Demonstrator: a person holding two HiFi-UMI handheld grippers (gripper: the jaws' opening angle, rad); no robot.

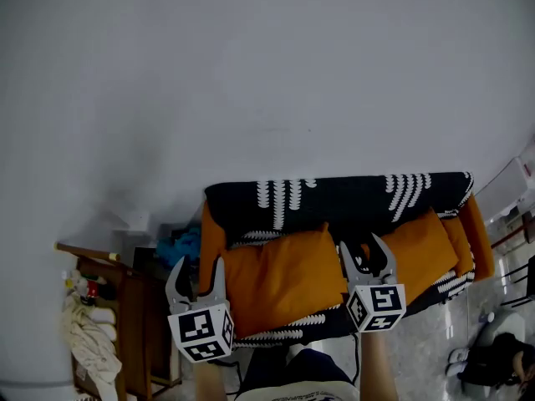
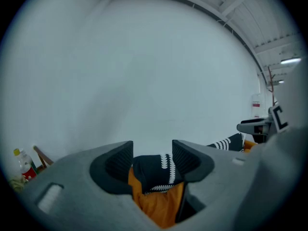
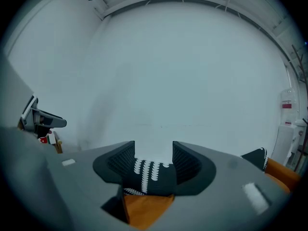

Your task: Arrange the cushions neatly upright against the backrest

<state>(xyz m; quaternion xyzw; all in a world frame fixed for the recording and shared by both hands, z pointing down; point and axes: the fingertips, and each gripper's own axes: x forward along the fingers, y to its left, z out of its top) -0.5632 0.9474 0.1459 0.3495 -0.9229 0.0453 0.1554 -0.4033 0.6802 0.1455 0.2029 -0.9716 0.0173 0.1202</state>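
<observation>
Standing wide with nothing gripped, the jaws of the left gripper (image 1: pixel 198 264) and right gripper (image 1: pixel 361 242) flank one orange cushion (image 1: pixel 284 278) lying toward the left end of the sofa (image 1: pixel 211 245) seat. Second orange cushion (image 1: pixel 426 249): toward the right end. A black-and-white cover (image 1: pixel 334 199) drapes the backrest.

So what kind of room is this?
Probably a living room or a lounge corner. There is a black-and-white patterned sofa with orange cushions on it, and a wooden side table stands beside it, all against a plain white wall.
</observation>
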